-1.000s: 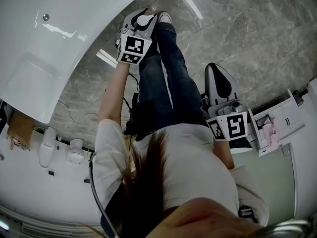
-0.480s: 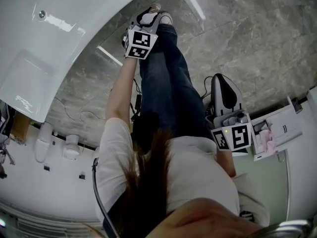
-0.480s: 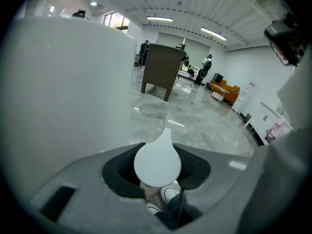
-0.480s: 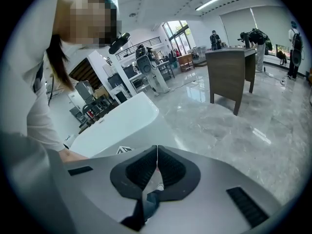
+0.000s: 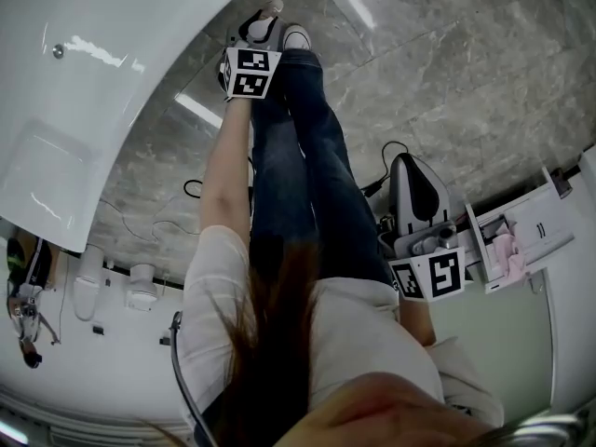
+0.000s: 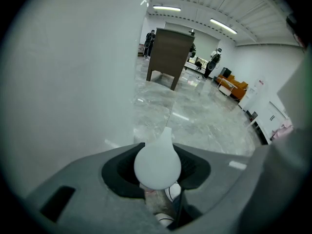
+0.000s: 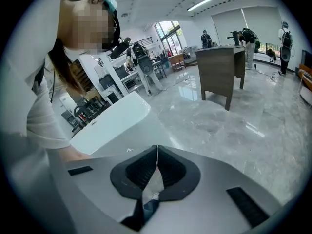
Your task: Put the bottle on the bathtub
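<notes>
Left tongs (image 6: 157, 152): pinching the bottle (image 6: 157, 167). The dark pads (image 6: 118, 172) sit against either side of its white rounded top, which ends in a small pointed tip aimed away from the camera. The jaws stand partly apart, held at the width of the bottle.

Bottle position: held in the air at the far end of the head view, beyond the person's outstretched left arm (image 5: 223, 170). It is just right of the curved white bathtub (image 5: 112, 73). It is over the grey marble floor (image 5: 438, 73) and close above the person's white-toed shoes (image 5: 296, 36). It is not resting on the bathtub. In the left gripper view the tub's outer wall fills the whole left side, close beside the bottle. Whether the two touch cannot be told.

Right tongs (image 7: 157, 152): pressed together, the pads meeting along one line, with nothing between them. In the head view they hang near the person's right hip, well apart from the bottle.

Surroundings: a white cabinet (image 5: 521, 231) stands at the right edge of the head view with a pink item on it. A brown table (image 6: 168, 57) stands far across the floor. Several people are beyond it, and an orange sofa (image 6: 235, 85) stands to its right.
</notes>
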`<act>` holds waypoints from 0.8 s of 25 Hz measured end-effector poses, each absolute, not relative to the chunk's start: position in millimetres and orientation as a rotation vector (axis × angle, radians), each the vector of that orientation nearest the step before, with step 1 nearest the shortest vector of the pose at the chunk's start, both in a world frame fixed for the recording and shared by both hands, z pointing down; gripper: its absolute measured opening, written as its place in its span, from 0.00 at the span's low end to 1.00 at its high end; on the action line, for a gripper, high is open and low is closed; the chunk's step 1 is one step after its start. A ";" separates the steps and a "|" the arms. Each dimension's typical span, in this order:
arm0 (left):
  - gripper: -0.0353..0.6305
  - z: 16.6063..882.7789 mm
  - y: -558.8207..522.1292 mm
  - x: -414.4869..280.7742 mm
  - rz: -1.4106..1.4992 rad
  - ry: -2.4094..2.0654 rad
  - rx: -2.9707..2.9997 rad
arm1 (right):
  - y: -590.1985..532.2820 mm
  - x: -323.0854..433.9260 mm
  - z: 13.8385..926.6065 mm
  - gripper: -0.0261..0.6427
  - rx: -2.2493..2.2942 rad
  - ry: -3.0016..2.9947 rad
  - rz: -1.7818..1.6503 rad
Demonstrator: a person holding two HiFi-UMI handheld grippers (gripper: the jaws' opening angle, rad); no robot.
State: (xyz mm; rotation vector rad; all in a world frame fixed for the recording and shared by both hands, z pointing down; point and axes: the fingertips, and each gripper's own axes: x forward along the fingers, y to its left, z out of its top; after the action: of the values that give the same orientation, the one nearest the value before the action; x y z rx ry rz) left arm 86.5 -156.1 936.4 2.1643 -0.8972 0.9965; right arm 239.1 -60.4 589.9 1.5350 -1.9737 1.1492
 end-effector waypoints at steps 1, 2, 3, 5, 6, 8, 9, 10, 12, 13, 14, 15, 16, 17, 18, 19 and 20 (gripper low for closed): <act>0.26 945.9 -153.6 85.4 1.013 -0.896 2.143 | -57.1 239.1 593.2 0.06 1.548 -1.962 1.158; 0.26 955.7 -151.0 84.4 1.029 -0.893 2.122 | -53.9 238.9 597.1 0.06 1.563 -1.951 1.168; 0.26 965.3 -148.3 83.3 1.042 -0.890 2.101 | -50.4 237.9 601.1 0.06 1.580 -1.938 1.180; 0.26 982.0 -141.4 80.8 1.062 -0.881 2.063 | -41.9 233.7 607.8 0.06 1.613 -1.913 1.207; 0.26 989.2 -137.1 79.5 1.072 -0.874 2.051 | -37.4 231.0 610.5 0.06 1.628 -1.902 1.219; 0.26 1002.0 -128.3 76.0 1.100 -0.855 2.041 | -29.1 225.7 614.8 0.06 1.661 -1.882 1.233; 0.26 1007.5 -124.0 73.5 1.114 -0.847 2.039 | -25.3 223.5 615.9 0.06 1.676 -1.873 1.237; 0.26 1012.6 -120.2 70.9 1.123 -0.843 2.037 | -21.9 221.9 616.6 0.06 1.690 -1.866 1.238; 0.26 1022.2 -115.8 67.4 1.128 -0.843 2.034 | -17.4 221.7 619.1 0.06 1.709 -1.862 1.222; 0.26 1027.1 -114.8 66.4 1.129 -0.845 2.033 | -16.4 223.0 621.7 0.06 1.716 -1.861 1.206; 0.26 1032.1 -114.1 65.5 1.131 -0.847 2.032 | -15.9 225.0 624.8 0.06 1.725 -1.859 1.185; 0.26 1036.9 -113.8 64.7 1.131 -0.850 2.032 | -15.9 227.1 628.1 0.06 1.735 -1.856 1.164; 0.26 1041.4 -113.9 64.4 1.129 -0.854 2.033 | -16.4 228.8 631.0 0.06 1.743 -1.854 1.142; 0.26 1045.5 -114.3 64.4 1.125 -0.858 2.036 | -17.5 229.7 633.2 0.06 1.748 -1.855 1.119; 0.26 1049.7 -114.9 64.4 1.121 -0.861 2.041 | -19.3 229.6 635.2 0.06 1.749 -1.860 1.095; 0.26 1054.2 -116.1 64.2 1.118 -0.866 2.045 | -21.8 228.9 637.2 0.06 1.747 -1.867 1.071; 0.26 1059.0 -117.7 63.8 1.114 -0.872 2.047 | -24.6 227.9 639.7 0.06 1.745 -1.875 1.049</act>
State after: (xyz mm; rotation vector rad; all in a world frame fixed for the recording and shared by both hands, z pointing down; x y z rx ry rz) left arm 63.8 -117.7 1059.0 2.0472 -0.8718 1.1136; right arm 227.9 -24.6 639.7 1.7452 -1.8748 1.0487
